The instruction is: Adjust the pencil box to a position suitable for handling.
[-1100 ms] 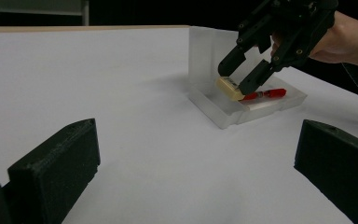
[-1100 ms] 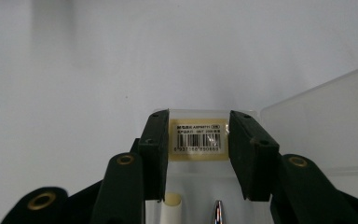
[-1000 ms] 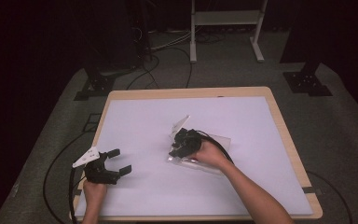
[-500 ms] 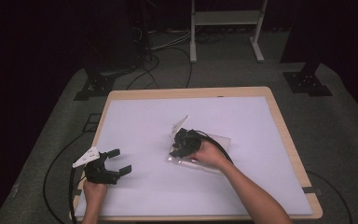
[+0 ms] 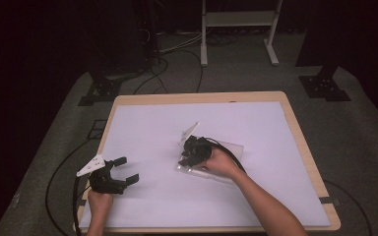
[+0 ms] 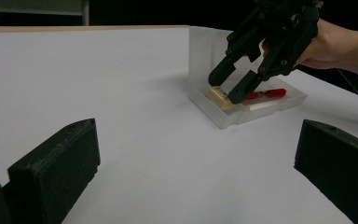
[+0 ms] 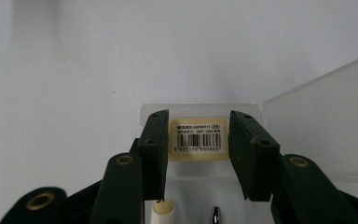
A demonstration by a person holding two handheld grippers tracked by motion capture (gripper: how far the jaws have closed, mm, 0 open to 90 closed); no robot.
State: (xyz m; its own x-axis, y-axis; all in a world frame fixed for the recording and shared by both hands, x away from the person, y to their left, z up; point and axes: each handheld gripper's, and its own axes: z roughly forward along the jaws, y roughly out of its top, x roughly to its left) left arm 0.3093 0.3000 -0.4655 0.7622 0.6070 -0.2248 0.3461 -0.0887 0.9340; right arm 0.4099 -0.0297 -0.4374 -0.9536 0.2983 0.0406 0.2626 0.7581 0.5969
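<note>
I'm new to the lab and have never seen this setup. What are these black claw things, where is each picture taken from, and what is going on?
A person sits at a white table with a hand-held two-jaw tool in each hand. One picture looks down from above; each of the other two comes from a camera riding on one tool, looking along its jaws.

The left gripper rests near the table's front edge, jaws wide open with nothing between them.

The right gripper reaches into a clear plastic case with its lid raised. Its jaws sit on either side of a cream eraser with a barcode label, right against its sides. A red pen also lies in the case.
</note>
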